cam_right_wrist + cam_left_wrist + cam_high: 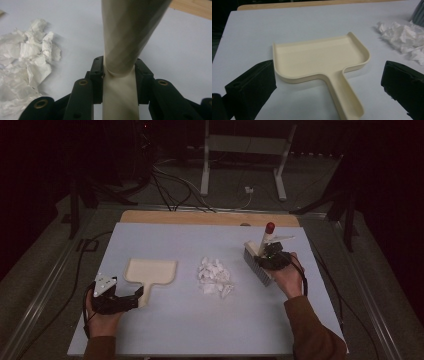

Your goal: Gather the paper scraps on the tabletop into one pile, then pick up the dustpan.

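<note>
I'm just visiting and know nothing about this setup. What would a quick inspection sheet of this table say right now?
Surface: pale blue table top with a wooden edge at the far side.
Job's things: cream dustpan lying flat at the left; brush with a red-tipped handle at the right; pile of torn white paper between them.
Clutter: nothing seen.
Grippers: left gripper open, jaws either side of the dustpan handle without touching it; right gripper shut on the brush handle.
Cables: black cable from the left gripper off the table's left side; more on the floor behind.
Surroundings: dark room, white metal stand beyond the table.
</note>
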The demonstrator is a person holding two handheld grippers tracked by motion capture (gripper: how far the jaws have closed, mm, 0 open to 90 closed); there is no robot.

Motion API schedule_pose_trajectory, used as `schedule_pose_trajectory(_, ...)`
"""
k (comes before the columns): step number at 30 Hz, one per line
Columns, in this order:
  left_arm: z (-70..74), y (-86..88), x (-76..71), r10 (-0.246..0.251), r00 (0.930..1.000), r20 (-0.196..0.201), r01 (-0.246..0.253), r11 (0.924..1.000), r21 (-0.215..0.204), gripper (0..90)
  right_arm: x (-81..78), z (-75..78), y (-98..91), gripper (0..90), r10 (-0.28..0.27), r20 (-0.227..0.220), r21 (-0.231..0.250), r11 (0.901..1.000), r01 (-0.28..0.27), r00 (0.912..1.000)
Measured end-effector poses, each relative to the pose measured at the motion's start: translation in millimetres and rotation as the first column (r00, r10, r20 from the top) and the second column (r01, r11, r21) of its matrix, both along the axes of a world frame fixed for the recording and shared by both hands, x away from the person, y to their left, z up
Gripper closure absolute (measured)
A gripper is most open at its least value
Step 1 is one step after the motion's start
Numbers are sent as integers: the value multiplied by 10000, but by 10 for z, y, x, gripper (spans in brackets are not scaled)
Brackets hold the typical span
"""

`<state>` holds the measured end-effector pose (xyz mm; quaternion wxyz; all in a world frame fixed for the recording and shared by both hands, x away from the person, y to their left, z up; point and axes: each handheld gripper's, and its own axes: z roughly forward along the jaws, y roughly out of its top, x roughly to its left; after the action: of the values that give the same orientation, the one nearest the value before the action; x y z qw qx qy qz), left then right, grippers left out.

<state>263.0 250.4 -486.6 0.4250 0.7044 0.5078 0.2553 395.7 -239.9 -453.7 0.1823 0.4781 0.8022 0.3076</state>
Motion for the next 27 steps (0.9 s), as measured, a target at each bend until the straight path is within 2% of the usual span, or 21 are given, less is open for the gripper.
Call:
schedule_pose_trajectory(4,38,-36,8,-163,9998,-75,164,9998,71,5,17,16,-10,670,359,60,-304,9989,-357,9993)
schedule_pose_trajectory(8,51,-67,6,-278,9994,-206,278,9996,23,5,39,31,-38,671,715,-10,-353,9968,-715,9974)
schedule_pose_trajectory(11,43,-84,12,-172,9993,-329,174,9998,62,5,49,34,-65,670,760,-41,-337,9965,-761,9971)
schedule_pose_trajectory(17,6,-93,38,377,9970,-678,-395,9989,-255,5,62,32,-81,670,729,-8,-398,9965,-729,9973)
schedule_pose_trajectory(22,-31,-191,65,681,9905,-1193,-647,9974,317,12,60,30,-76,670,735,4,-403,9965,-735,9973)
schedule_pose_trajectory(27,-62,-252,103,843,9841,-1566,-792,9961,389,50,58,28,-68,670,725,16,-408,9965,-724,9974)
